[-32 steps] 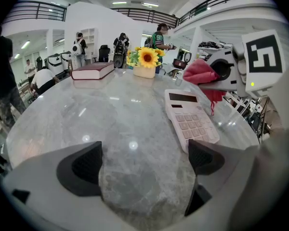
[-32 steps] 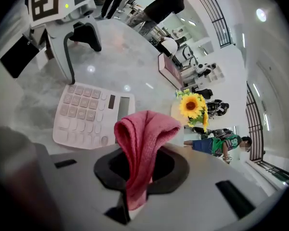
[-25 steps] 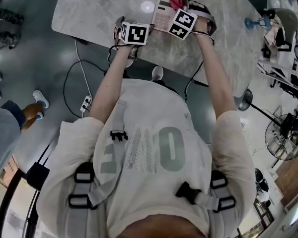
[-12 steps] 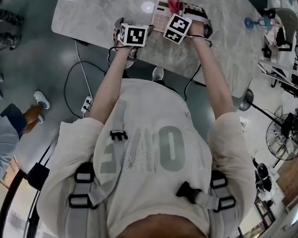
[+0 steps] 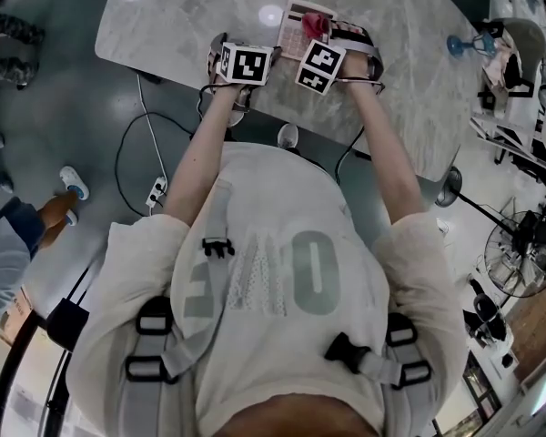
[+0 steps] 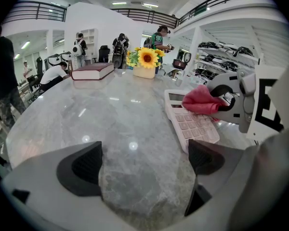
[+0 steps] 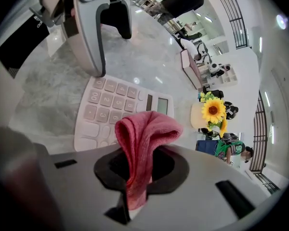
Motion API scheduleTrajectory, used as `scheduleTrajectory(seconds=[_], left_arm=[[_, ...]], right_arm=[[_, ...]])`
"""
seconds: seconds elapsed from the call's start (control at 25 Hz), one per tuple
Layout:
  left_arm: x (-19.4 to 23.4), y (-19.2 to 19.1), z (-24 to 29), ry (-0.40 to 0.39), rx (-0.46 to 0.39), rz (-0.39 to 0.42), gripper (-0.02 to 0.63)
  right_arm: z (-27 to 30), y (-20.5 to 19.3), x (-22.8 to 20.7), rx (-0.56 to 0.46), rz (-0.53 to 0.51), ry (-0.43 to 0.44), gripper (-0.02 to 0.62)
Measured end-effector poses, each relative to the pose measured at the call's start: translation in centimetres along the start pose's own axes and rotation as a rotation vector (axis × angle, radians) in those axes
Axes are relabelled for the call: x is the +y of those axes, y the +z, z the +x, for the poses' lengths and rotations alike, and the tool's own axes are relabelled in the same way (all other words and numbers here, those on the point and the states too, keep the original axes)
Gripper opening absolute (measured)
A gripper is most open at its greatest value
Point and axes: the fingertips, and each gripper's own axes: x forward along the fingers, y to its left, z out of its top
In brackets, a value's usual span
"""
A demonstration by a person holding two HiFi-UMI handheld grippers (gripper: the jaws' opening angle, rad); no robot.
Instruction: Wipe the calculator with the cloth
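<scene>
There is 1 worktop (image 5: pixel 182 16), and on it 1 calculator (image 7: pixel 115 105), 1 book (image 6: pixel 92 71) and 1 pot of sunflowers (image 6: pixel 144 72). There is 1 cloth (image 7: pixel 144 129). The grippers number 2, the left gripper (image 6: pixel 142 162) and the right gripper (image 7: pixel 135 177); each has 2 fingers (image 6: pixel 82 167) and 1 marker cube (image 5: pixel 246 62), which makes 4 fingers and 2 cubes. On the floor lies 1 power strip (image 5: pixel 156 189).

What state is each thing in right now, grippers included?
calculator: flat on the table, keys up.
cloth: folded, pinched at one end, over the calculator.
right gripper: shut on the cloth.
left gripper: open, fingers apart, nothing between them.
book: closed, lying flat.
</scene>
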Motion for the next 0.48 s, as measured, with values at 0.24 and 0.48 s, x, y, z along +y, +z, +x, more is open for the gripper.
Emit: scheduleTrajectory(seconds=[0.24, 0.48], left_arm=[[0.1, -0.2, -0.2, 0.001, -0.002, -0.001, 0.551], [0.0, -0.3, -0.2, 0.002, -0.001, 0.000, 0.551]], right_arm=[[-0.9, 0.3, 1.5, -0.015, 0.002, 0.040, 0.055], [-1.9, 0.5, 3.2, -0.037, 0.007, 0.090, 0.055]])
